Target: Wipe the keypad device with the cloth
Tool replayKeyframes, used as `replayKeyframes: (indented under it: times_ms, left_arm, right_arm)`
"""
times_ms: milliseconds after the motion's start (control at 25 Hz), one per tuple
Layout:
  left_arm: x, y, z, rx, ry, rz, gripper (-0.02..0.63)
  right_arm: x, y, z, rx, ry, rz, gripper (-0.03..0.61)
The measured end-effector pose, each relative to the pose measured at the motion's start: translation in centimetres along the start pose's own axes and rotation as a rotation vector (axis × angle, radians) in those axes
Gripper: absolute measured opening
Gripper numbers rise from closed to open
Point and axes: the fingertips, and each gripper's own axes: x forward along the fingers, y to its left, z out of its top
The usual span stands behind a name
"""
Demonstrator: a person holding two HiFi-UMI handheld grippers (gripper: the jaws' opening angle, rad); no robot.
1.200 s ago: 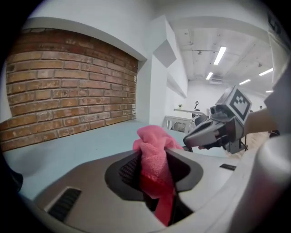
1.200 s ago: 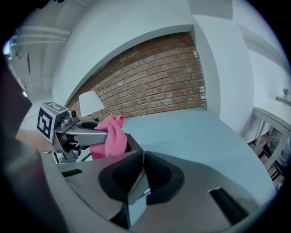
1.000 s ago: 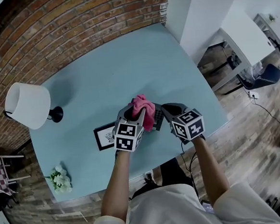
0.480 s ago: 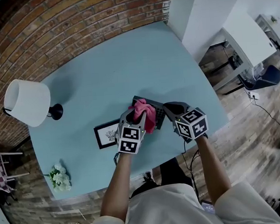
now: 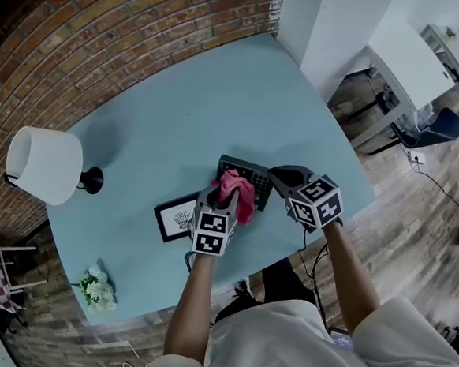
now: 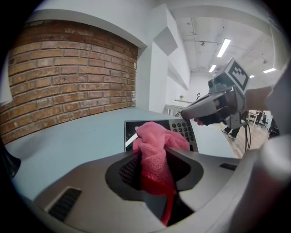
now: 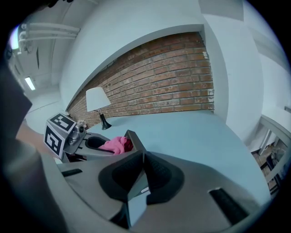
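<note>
1. The keypad device [image 5: 249, 170] sits on the blue table [image 5: 207, 101], two o'clock from the picture frame [image 5: 173, 220], its edge clamped in the right gripper [image 7: 138, 166].
2. The left gripper [image 6: 154, 154] pinches the pink cloth [image 6: 157, 139] against it.
3. Best done with the device pinned and light, even strokes across the keys.
4. One device, cloth, frame, lamp [image 5: 44, 165] and flower bunch [image 5: 98, 292].

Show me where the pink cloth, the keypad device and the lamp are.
pink cloth [image 6: 157, 143], left gripper view, on its bunched middle.
keypad device [image 5: 250, 171], head view, on the dark top face beyond the cloth.
lamp [image 5: 44, 165], head view, on the white shade.
</note>
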Motion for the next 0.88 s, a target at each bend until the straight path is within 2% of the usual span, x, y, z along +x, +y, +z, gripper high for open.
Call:
replayKeyframes:
  times_ms: [520,640,760,880]
  left_arm:
    - [-0.5,-0.6,-5.0,-0.049,0.096,-0.006,0.158]
    - [-1.0,-0.9,-5.1,-0.047,0.11,0.0,0.158]
    - [-1.6,-1.3,-3.3,-0.042,0.053,0.002,0.156]
    - [-2.1,-1.6,0.6,-0.02,-0.045,-0.007,0.156]
  right_arm:
    - [0.0,-0.1,0.0,0.022,-0.016,-0.021,0.043]
    - [0.0,-0.2,-0.1,0.022,-0.02,-0.032,0.043]
    - [-0.2,-0.1,0.0,0.025,-0.026,-0.043,0.042]
    - [-0.4,-0.4,0.0,0.058,-0.051,-0.05,0.043]
